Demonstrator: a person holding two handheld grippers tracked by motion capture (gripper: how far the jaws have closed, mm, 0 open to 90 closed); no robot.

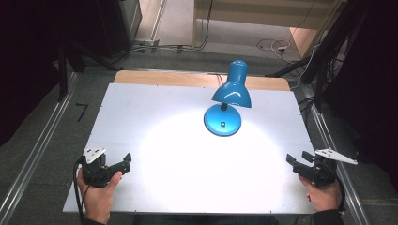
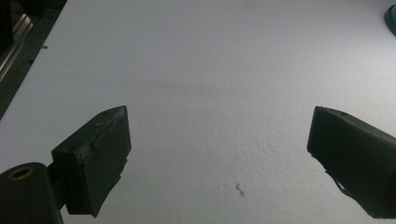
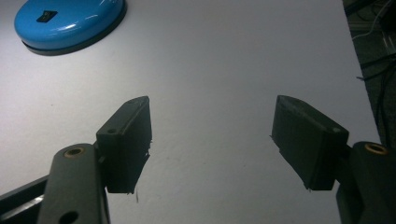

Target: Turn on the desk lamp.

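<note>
Near table [image 1: 155,117] front corners, both hand-held grippers wide, empty; lamp [image 1: 227,101] well apart.

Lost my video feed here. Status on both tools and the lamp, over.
Left tool open, empty, near table corner. Right tool open, empty, at right edge. Blue lamp upright, lit, past mid-table, untouched. White table bare between tools and lamp.

The blue lamp base [image 3: 70,23] is cut off by the right gripper view's top edge; in the left gripper view 1 blue sliver [image 2: 391,18] shows.
</note>
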